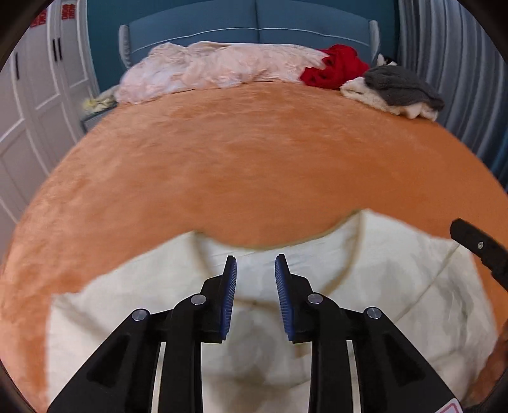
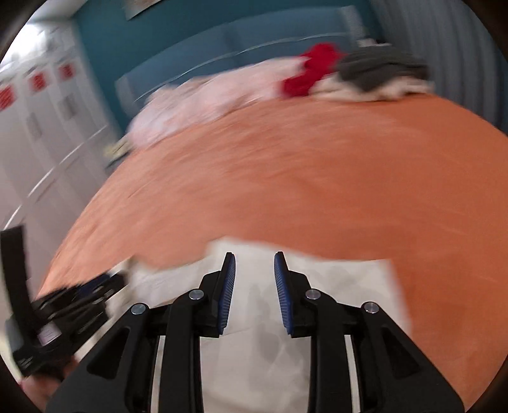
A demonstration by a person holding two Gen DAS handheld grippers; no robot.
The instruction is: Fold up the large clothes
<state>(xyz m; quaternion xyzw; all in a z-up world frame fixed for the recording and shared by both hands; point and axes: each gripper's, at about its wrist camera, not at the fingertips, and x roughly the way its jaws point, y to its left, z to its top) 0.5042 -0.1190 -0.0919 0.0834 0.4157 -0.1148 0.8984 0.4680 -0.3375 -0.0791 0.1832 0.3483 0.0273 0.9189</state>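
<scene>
You're at a bed (image 1: 254, 165) with an orange cover, its near part right under both cams. A cream garment (image 1: 397, 317) lies spread on that near part, touching the cover, w/ a scooped edge facing the headboard end.

Your left gripper (image 1: 255, 297) hangs over the garment's middle, jaws apart, nothing between the blue pads (image 1: 229, 298). Your right gripper (image 2: 254, 294) is over the garment too, near its far edge, jaws apart and empty. In the left cam the right gripper's black tip pokes in at the right rim; in the right cam the left gripper shows low left, blurred. The grippers sit near each other, so they crowd the garment's middle.

Beyond the garment (image 2: 349, 286) the cover runs bare a long way; open room on both sides as well.

At the far end, left to right: a pale pink quilt (image 1: 216, 68), a red cloth (image 1: 336, 66) just beside it, then a grey cloth (image 1: 400, 84) on top of a cream one. All well apart from your garment.

Behind them a blue headboard (image 1: 254, 22). White wardrobe doors (image 1: 38, 95) at left carry red paper signs (image 1: 66, 11); writing too small to read. Grey curtain (image 1: 451, 63) at right. Right cam is blurred.
</scene>
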